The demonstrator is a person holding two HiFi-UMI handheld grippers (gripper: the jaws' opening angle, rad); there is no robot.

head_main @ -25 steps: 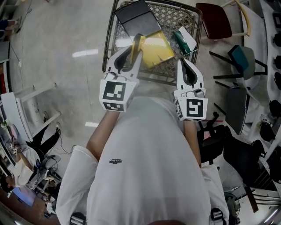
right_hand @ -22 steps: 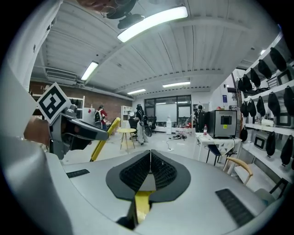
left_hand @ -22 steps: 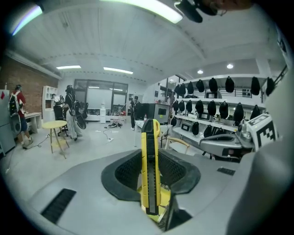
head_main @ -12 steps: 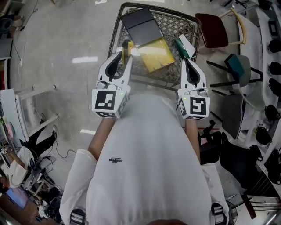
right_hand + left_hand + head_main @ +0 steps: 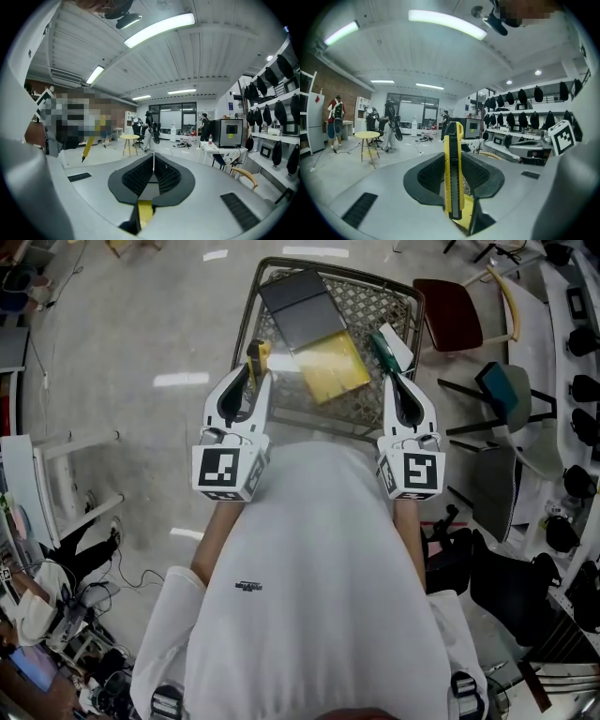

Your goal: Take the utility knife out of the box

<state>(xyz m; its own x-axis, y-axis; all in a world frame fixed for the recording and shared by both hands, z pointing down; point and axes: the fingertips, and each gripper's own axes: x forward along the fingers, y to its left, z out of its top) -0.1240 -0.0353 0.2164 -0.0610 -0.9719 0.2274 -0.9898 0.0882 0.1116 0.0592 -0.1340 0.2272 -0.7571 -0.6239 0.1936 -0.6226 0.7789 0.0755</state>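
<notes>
The yellow and black utility knife stands upright between my left gripper's jaws, which are shut on it. In the left gripper view the knife fills the gap between the black pads, its tip pointing up. It hangs over the left rim of the wire basket. The open yellow box lies in the basket beside a dark grey lid. My right gripper hovers at the basket's right front corner, its jaws shut together on nothing. In the right gripper view the knife shows at far left.
A green and white packet lies in the basket's right corner. A dark red chair and a teal chair stand to the right. A small round yellow table and several people are far off across the room.
My left gripper has carried the knife left, off the yellow box and out to the basket's left rim. The right gripper has hardly moved.
</notes>
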